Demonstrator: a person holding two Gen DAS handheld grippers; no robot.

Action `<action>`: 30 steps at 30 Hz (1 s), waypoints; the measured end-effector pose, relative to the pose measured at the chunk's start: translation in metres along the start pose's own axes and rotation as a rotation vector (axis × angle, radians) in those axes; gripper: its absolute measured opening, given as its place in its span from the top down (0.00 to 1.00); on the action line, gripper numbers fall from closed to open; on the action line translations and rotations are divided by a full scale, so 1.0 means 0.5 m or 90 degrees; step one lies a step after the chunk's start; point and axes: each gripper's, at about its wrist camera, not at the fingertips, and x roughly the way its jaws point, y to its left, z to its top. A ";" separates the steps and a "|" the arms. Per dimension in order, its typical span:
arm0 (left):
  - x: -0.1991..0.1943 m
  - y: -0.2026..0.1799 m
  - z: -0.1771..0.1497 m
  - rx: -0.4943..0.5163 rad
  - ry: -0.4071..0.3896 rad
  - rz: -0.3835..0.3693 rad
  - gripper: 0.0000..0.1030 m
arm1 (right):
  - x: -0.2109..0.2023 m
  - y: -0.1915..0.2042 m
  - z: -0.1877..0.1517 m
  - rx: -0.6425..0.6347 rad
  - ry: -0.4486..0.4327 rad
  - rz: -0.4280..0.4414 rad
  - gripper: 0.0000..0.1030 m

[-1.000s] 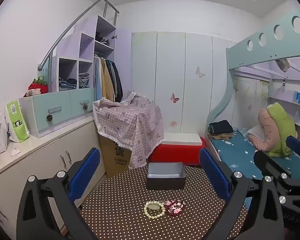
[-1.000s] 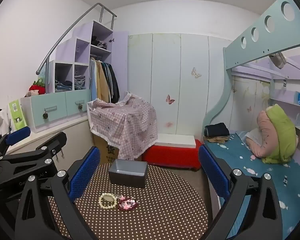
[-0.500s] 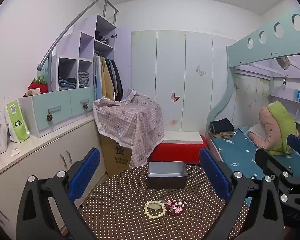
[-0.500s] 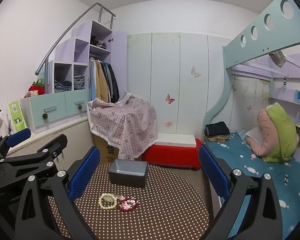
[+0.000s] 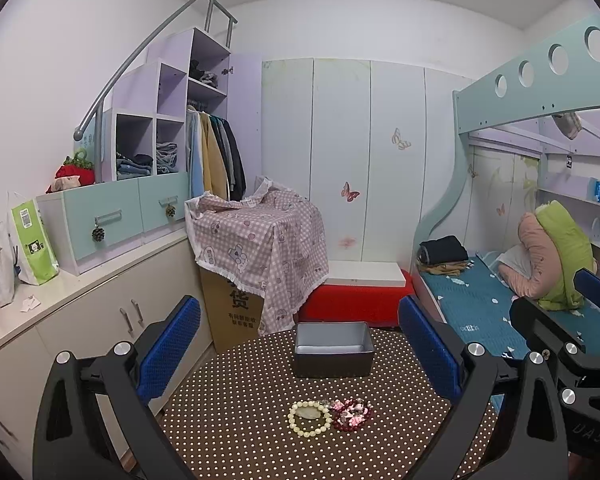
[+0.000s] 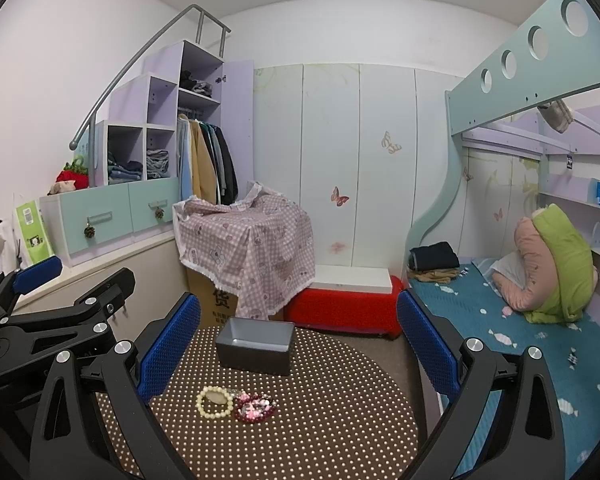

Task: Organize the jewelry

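I am looking down on a round tabletop (image 5: 236, 408) covered in a dark brown cloth with a regular grid of pale dots; its curved far edge stands out against the floor. Beyond it is a small bedroom: a wall of pale wardrobe doors (image 5: 340, 152) with butterfly stickers, a stepped lilac shelf unit (image 5: 168, 112) with a grey metal handrail, and jackets hanging on a rail. A pink gingham cloth (image 5: 260, 240) is draped over a cardboard box, and a red bench (image 5: 356, 300) with a white top sits against the wardrobe. To the right is a bunk bed (image 5: 480, 300) with a teal sheet and a rolled pink and green quilt.

Near the far edge of the tabletop sits a rectangular grey box (image 5: 333, 350), smooth-walled, open on top and empty as far as I can see. Towards the near edge, well short of the box, lie the two pieces of jewelry, touching. The cream bead bracelet (image 5: 309, 418) is a ring of round matte beads with a pale oval piece inside the loop. Just to its right is the red bead bracelet (image 5: 350, 415), glossy dark red beads bunched with pink, glittery bits.

My left gripper (image 5: 300, 356) hangs above the tabletop with its blue-padded jaws spread wide and nothing between them. My right gripper (image 6: 299, 354) is likewise wide apart and empty, and in its view both bracelets lie near the left edge.
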 end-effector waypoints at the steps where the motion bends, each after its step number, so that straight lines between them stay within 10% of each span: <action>1: 0.000 0.000 -0.001 0.000 -0.001 0.000 0.07 | 0.000 0.000 0.001 0.000 0.000 0.000 0.08; 30: 0.007 -0.017 0.001 0.002 0.003 0.002 0.07 | 0.011 -0.008 -0.003 0.002 0.005 -0.001 0.08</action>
